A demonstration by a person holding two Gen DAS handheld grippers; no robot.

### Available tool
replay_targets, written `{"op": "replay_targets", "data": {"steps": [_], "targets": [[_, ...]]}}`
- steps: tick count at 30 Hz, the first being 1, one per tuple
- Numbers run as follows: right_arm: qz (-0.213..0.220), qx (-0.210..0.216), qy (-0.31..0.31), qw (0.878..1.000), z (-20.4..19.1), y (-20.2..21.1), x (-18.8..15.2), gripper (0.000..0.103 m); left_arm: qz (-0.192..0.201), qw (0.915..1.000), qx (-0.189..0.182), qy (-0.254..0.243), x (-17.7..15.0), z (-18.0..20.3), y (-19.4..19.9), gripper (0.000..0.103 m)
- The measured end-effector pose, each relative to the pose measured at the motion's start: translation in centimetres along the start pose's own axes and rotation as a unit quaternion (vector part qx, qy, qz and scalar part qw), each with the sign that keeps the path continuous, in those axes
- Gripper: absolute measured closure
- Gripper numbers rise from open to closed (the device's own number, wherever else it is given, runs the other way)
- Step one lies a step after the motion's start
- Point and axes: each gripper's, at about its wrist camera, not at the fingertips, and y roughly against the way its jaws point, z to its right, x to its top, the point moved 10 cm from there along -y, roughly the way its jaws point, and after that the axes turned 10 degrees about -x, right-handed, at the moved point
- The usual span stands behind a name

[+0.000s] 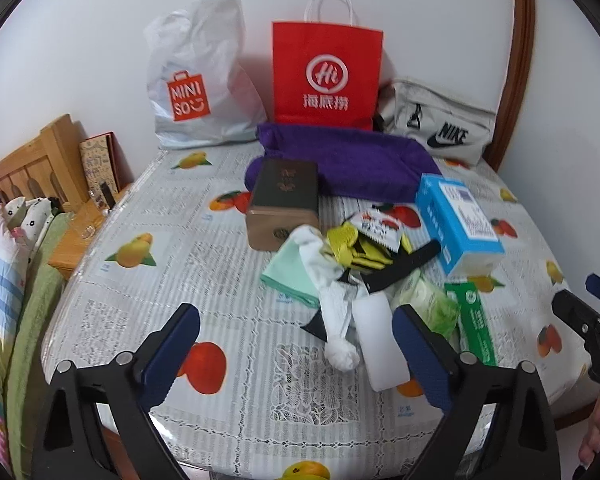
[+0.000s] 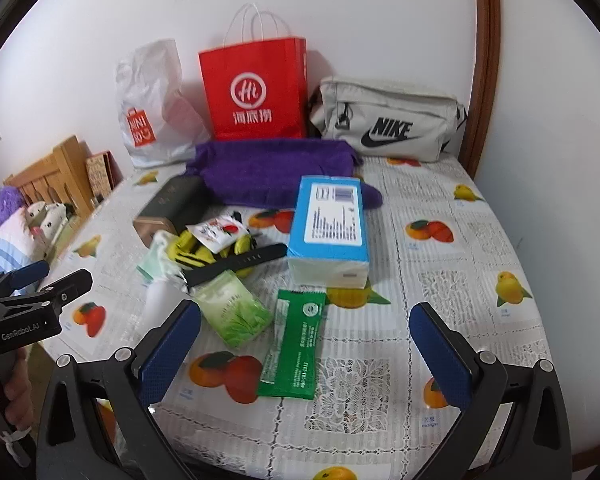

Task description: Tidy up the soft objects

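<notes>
Left wrist view: both claws (image 1: 296, 354) (image 2: 306, 354) gape wide, empty, above fluffy purple towel (image 1: 340, 160), lace tablecloth (image 1: 180, 240).

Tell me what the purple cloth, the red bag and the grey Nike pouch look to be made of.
Purple cloth: probably terry or fleece, matte and fuzzy, lying in soft folds.
Red bag: paper, stiff flat sides with crisp creases, white cord handles.
Nike pouch: likely woven canvas or nylon, matte, seamed.

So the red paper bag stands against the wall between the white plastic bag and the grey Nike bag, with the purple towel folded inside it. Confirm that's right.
Not quite. The red paper bag does stand against the wall between the white plastic bag and the grey Nike bag, but the purple towel is not inside it: it lies on the table in front of the bag. The right wrist view shows this plainly.
</notes>
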Motion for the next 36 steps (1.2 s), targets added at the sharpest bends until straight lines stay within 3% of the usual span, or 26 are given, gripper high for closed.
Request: {"op": "replay_targets", "data": {"steps": [3,8,10,17,21,23,25,36], "targets": [[-0.019,0.000,0.001,1.000,0.2,-1.7,-0.9,0.000,-0.010,0.9999,-0.001,-0.005,-0.8,0.2,-1.3,0.008],[-0.044,-0.003,-0.002,0.999,0.6,-3.9,-2.1,0.000,-0.034,0.9981,-0.051,0.003,-2.0,1.8,-3.4,0.011],[-0.049,-0.003,-0.003,0.999,0.7,-4.4,-2.5,0.000,-0.044,0.9972,-0.061,-0.006,-2.3,2.7,-4.3,0.022],[-0.081,-0.002,-0.010,0.997,1.4,-7.0,-4.4,0.000,-0.069,0.9944,-0.078,-0.018,-3.3,4.6,-6.8,0.034],[-0.098,0.004,-0.014,0.995,1.5,-8.4,-5.4,0.000,-0.084,0.9927,-0.085,-0.010,-3.8,4.8,-8.2,0.052],[-0.104,0.006,-0.011,0.994,1.3,-9.0,-5.9,0.000,-0.087,0.9910,-0.102,-0.006,-3.8,5.2,-8.6,0.053],[-0.109,0.007,-0.006,0.994,1.1,-9.6,-6.2,0.001,-0.089,0.9893,-0.116,-0.006,-3.8,5.6,-8.8,0.069],[-0.116,0.040,0.012,0.992,-1.2,-10.9,-7.0,0.001,-0.059,0.9902,-0.127,0.006,-2.1,4.5,-7.1,0.070]]}}
